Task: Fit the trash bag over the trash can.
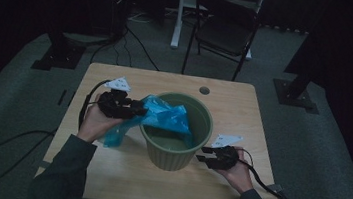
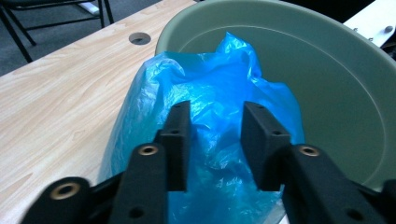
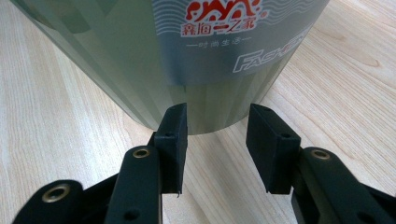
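- Work in hand, as judged: blue plastic bag (image 2: 219, 116) being fitted as a liner into the green bin (image 1: 173, 154), which stands near the middle of the surface (image 1: 120, 173)
- Bag location: draped over the bin's rim on the side toward the left hand-held gripper (image 1: 130, 109); part hangs inside the bin, the rest trails down outside the bin wall onto the surface
- Left hand-held gripper: jaws stand about half open with bunched bag film between the pads (image 2: 180, 135); whether the film is actually pinched or just lying loose between them cannot be told
- Right hand-held gripper (image 1: 203, 154): jaws wide apart, nothing held; tips sit just beside the bin's lower wall, apart from it in the right gripper view
- Risk: thin film could slip out of a half-open grip and the bag drop into the bin or slide off the rim
- Risk: a pull on the bag could drag or tip the light bin, since it is not braced by the right hand-held gripper
- Risk: film could snag or tear on the rim edge if tugged sideways
- Hidden: bag's mouth and its edges cannot be found in the crumpled film; bin floor is dark in the high view
- Cut off: bin label only partly readable; bag's lower end hidden behind the left hand (image 1: 94, 123)
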